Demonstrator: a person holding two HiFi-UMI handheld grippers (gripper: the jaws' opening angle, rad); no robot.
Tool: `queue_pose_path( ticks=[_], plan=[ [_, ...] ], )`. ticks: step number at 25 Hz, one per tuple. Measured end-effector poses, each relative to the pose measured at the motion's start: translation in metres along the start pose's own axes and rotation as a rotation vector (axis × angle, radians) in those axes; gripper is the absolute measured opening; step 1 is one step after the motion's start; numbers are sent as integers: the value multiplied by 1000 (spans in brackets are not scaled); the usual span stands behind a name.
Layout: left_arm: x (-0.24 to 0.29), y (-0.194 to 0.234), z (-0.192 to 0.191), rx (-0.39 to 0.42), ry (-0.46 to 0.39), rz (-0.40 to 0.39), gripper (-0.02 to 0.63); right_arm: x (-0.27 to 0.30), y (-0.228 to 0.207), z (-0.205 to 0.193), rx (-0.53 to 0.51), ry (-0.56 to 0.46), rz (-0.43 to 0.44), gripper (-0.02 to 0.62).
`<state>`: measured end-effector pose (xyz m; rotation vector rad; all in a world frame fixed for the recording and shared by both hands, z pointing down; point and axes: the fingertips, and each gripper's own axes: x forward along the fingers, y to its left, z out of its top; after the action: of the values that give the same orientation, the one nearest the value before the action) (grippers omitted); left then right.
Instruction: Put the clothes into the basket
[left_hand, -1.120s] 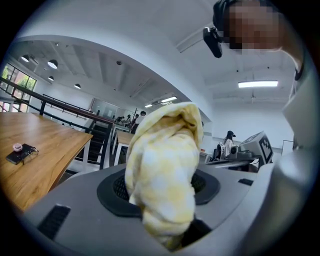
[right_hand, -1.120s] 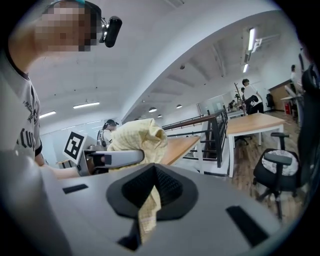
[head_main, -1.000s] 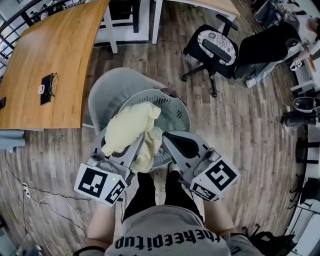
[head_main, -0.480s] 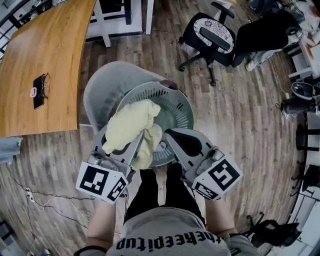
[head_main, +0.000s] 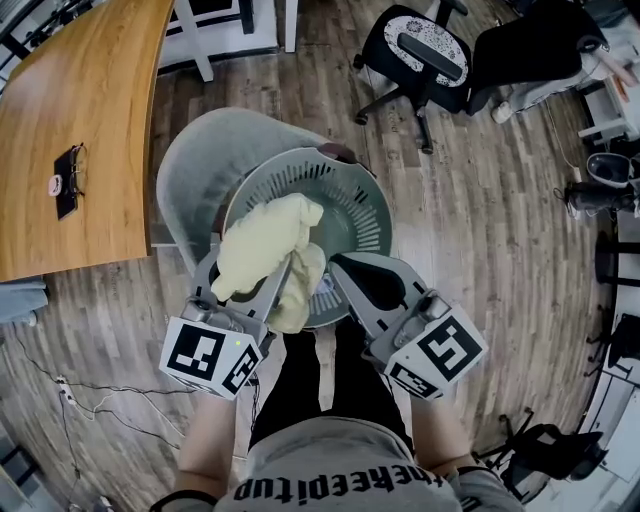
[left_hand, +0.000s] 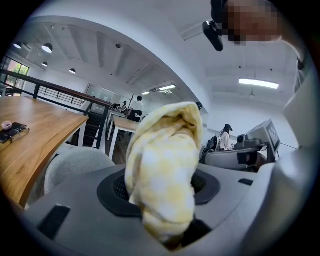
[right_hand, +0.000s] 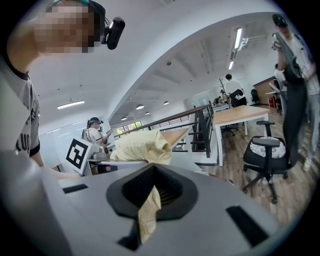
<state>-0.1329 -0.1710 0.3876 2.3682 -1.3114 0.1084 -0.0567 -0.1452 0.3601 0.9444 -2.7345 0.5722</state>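
We hold a pale yellow checked cloth (head_main: 268, 240) with both tongs over the grey basket (head_main: 360, 205), which stands on the wooden floor (head_main: 480, 230) just in front of our feet. The left tongs (head_main: 250, 272) are closed on the thick, bunched part of the cloth; in the left gripper view the fabric fills the space between the jaws and rises above them. The right tongs (head_main: 338, 270) are closed on a thin fold of the same cloth, and in the right gripper view a narrow strip hangs down from the pinch. From the head view, the bundle covers the near left part of the basket's opening and its lower end hangs by the near rim. Whether it already touches the basket, we cannot tell. The rest of the basket's inside shows bare slotted walls. Behind the basket, touching it or nearly so, is a grey rounded seat (head_main: 200, 165). A wooden tabletop (head_main: 90, 110) lies at the left, and a black office chair (head_main: 425, 55) stands well apart.
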Motion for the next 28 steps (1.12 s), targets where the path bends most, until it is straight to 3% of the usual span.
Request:
queue_pose_path(
  ticks=[28],
  plan=[
    [31, 15, -73, 0, 163, 47, 247, -9, -14, -37, 56, 46, -18, 9]
  ],
)
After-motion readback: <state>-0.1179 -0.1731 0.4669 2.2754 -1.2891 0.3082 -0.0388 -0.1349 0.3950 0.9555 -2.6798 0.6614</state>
